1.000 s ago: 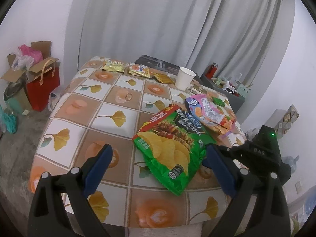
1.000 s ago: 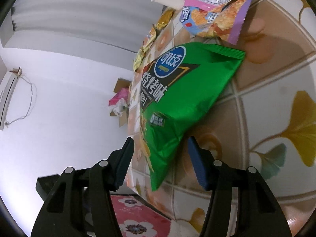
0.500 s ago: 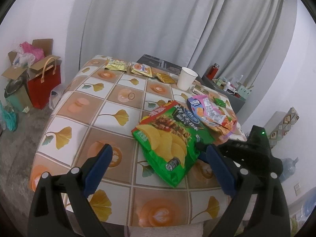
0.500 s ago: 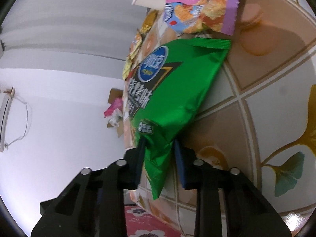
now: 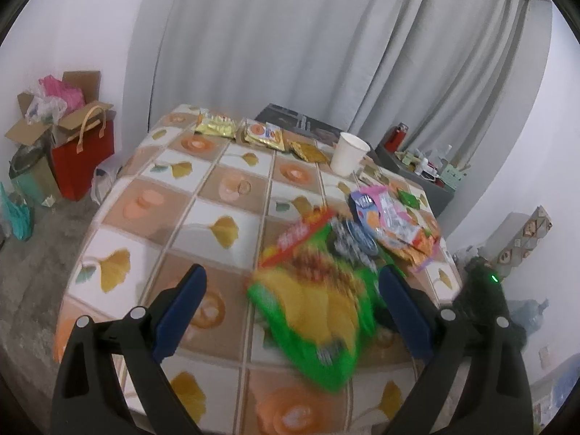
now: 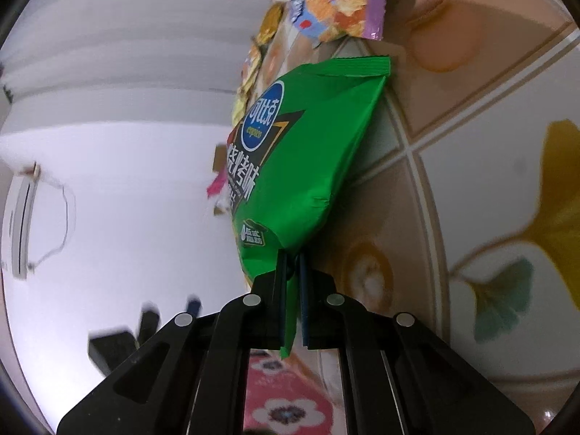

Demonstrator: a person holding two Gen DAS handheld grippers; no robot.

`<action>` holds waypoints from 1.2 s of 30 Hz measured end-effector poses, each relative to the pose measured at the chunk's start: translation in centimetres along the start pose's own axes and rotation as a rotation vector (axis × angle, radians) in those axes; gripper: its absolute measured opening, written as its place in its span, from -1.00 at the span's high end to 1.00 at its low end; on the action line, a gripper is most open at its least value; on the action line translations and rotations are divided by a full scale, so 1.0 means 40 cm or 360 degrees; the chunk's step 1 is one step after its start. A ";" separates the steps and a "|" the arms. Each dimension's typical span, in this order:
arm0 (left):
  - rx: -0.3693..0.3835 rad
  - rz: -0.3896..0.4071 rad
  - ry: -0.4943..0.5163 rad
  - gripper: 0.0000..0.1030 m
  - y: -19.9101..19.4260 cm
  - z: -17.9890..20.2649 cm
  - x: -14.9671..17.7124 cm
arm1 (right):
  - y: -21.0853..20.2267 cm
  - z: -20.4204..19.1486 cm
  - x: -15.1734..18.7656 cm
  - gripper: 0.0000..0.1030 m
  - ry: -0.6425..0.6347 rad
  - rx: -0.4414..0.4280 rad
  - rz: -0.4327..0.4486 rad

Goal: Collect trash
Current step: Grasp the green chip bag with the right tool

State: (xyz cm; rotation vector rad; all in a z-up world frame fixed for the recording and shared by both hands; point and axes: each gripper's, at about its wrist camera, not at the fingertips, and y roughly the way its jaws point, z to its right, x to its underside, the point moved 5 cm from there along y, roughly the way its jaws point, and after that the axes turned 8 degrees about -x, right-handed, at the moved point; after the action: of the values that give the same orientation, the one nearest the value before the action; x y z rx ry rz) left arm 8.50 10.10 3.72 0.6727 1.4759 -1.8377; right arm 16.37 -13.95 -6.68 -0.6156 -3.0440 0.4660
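A green chip bag (image 6: 301,152) is pinched at its edge by my right gripper (image 6: 291,272), which is shut on it and lifts that edge off the patterned table (image 6: 489,181). In the left wrist view the bag (image 5: 319,304) is blurred with motion, at the table's near right. My left gripper (image 5: 293,301) is open and empty above the table's front edge, with the bag between its fingers in view. A pink and purple snack bag (image 5: 395,224) lies beyond the green one, also in the right wrist view (image 6: 340,3).
A white paper cup (image 5: 348,154) and several small yellow wrappers (image 5: 259,134) lie at the table's far edge. A red bag (image 5: 83,152) and cardboard box (image 5: 54,108) stand on the floor at left. A grey cabinet (image 5: 427,177) is at the back right.
My right gripper has closed on the green chip bag's edge and is lifting it. The bag has shifted and blurs in the left wrist view. The left gripper stays open.
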 end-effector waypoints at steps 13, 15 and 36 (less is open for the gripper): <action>-0.0252 -0.0220 0.0543 -0.81 0.131 0.137 0.160 | -0.130 -0.006 0.049 0.83 -0.0205 0.0130 -0.0059; -0.0282 -0.0222 0.0569 -0.82 0.135 0.145 0.165 | -0.133 0.000 0.045 0.76 -0.0188 0.0103 -0.0042; -0.0250 -0.0339 0.0654 -0.81 0.167 0.170 0.223 | -0.198 0.006 -0.045 0.04 -0.0251 0.0229 0.0322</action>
State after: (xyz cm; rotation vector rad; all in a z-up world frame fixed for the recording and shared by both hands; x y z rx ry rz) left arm 8.10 0.96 -5.59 0.8808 2.0034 -1.7829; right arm 15.00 -21.69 -4.54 -0.9246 -3.0683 0.7654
